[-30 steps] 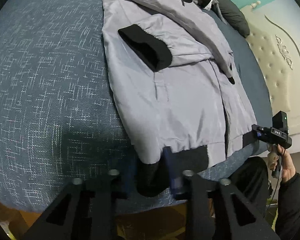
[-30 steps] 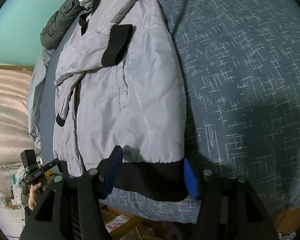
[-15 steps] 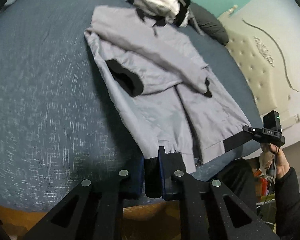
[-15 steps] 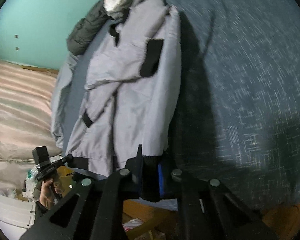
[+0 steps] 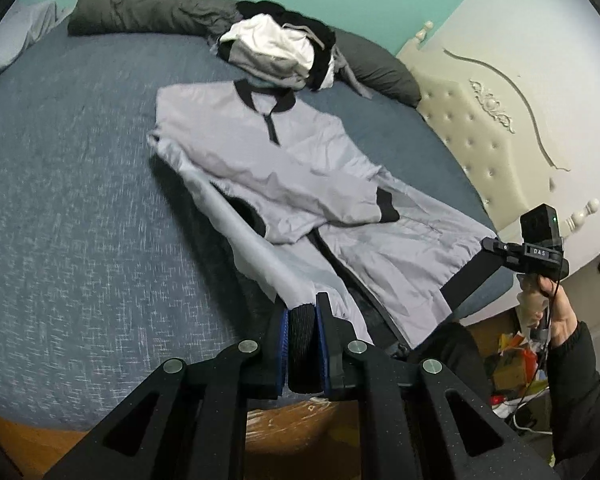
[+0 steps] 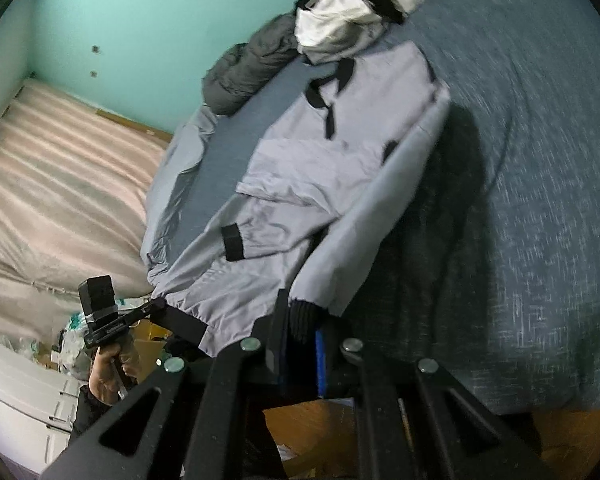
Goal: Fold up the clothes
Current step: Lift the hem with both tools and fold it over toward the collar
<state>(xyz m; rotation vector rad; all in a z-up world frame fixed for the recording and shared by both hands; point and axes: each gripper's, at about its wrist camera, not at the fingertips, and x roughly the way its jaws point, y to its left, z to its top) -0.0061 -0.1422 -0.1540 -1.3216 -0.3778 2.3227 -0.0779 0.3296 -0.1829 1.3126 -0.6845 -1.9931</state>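
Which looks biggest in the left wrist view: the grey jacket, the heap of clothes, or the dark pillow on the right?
1. grey jacket, clearly largest.
2. heap of clothes.
3. dark pillow, partly hidden, so these last two are uncertain.

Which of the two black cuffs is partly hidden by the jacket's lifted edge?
In the left wrist view, the left cuff, beside the raised side; the right cuff lies fully exposed on the jacket.
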